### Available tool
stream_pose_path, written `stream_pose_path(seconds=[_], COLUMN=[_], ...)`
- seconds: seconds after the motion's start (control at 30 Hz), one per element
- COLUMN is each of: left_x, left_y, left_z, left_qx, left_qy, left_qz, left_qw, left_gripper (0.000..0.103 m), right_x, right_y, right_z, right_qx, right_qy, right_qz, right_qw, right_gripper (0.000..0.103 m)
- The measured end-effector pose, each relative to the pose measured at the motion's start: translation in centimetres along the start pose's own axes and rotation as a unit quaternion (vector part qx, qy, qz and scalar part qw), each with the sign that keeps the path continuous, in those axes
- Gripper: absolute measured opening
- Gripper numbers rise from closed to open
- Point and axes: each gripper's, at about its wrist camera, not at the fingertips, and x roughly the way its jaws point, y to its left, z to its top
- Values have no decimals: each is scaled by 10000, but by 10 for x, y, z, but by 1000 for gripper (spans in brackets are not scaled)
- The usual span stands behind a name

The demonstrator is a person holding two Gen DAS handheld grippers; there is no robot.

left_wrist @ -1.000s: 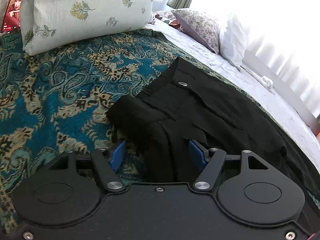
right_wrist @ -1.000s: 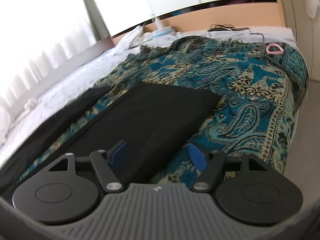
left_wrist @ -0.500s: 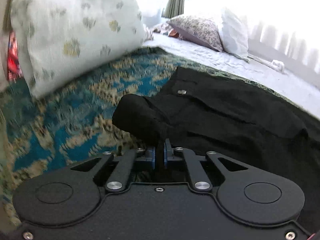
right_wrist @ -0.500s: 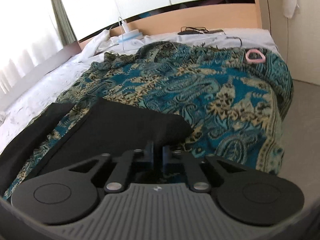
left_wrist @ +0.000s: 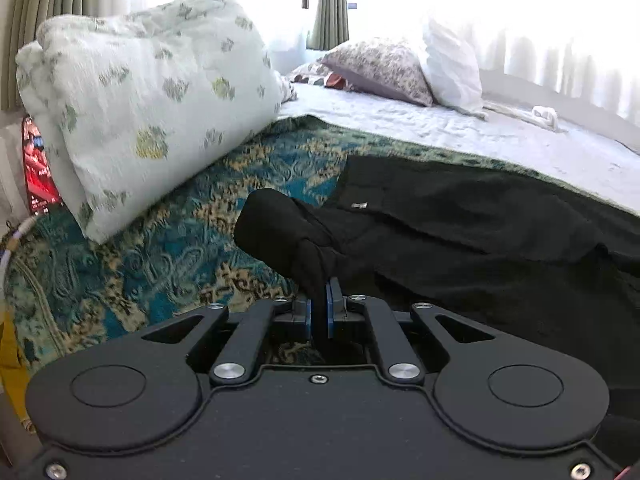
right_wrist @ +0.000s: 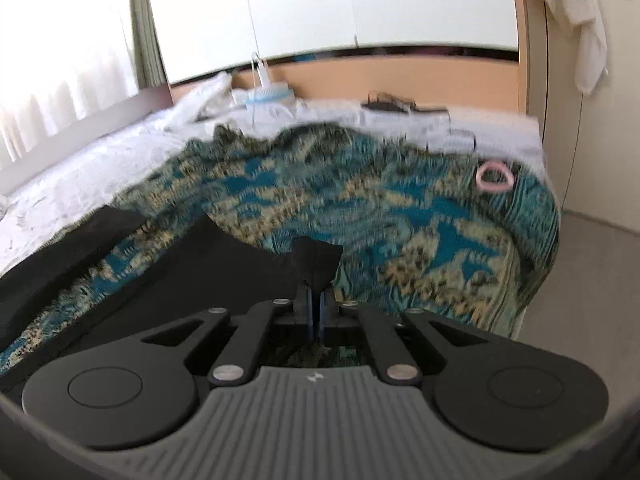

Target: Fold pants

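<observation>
Both the left gripper [left_wrist: 318, 294] and right gripper [right_wrist: 315, 292] have their fingers clamped on bunched edges of the black fabric pants [left_wrist: 460, 224], lifted off the teal paisley bedspread [left_wrist: 160, 248].

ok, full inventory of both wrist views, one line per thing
pants: 1, black, spread on the throw, pinched at two spots
throw: 1, teal and tan paisley, over the bed
bed sheet: 1, white, beyond the throw
floral pillow: 1, pale green, far left on the throw
patterned pillow: 1, grey, at the far end of the sheet
white pillow: 1, beside the patterned one
pink ring: 1, on the throw's far right corner
white cloth: 1, hanging top right
left gripper: 1, black with blue pads, shut on the pants
right gripper: 1, black with blue pads, shut on the pants
</observation>
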Motion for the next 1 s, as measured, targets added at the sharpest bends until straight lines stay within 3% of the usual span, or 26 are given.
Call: stream_pose_path(seconds=[0.13,0.33,0.47,0.53,0.57,0.67,0.77,0.93,1.0], left_x=[-1,20,22,22,21,18,10,-12,-19], left_y=[2,0,-4,-5,-4,-3,-4,-10,-15], left_z=[-6,-26,-28,-26,-26,-18,-7,20,33], left_qx=[109,191,299,253,200,94,75,133,213], left_qy=[70,389,407,487,512,583,537,195,64], left_qz=[-2,153,195,196,183,172,108,-112,-245], left_qw=[9999,9989,9985,9983,9983,9981,9985,9997,9995], left_gripper=[8,8,11,17,19,50,58,85,90], right_x=[-3,25,28,27,26,18,10,-8,-16], right_y=[-1,-3,2,5,7,12,17,33,42], right_z=[-1,-19,-23,-22,-21,-15,-6,12,20], right_qx=[-218,-341,-551,-640,-675,-741,-769,-752,-721], right_qy=[-128,321,325,354,361,301,269,122,84], right_qz=[-115,-343,-410,-431,-417,-388,-305,-10,168], right_qw=[9996,9983,9971,9964,9962,9960,9962,9971,9972], right_gripper=[6,7,9,14,36,38,47,65,69])
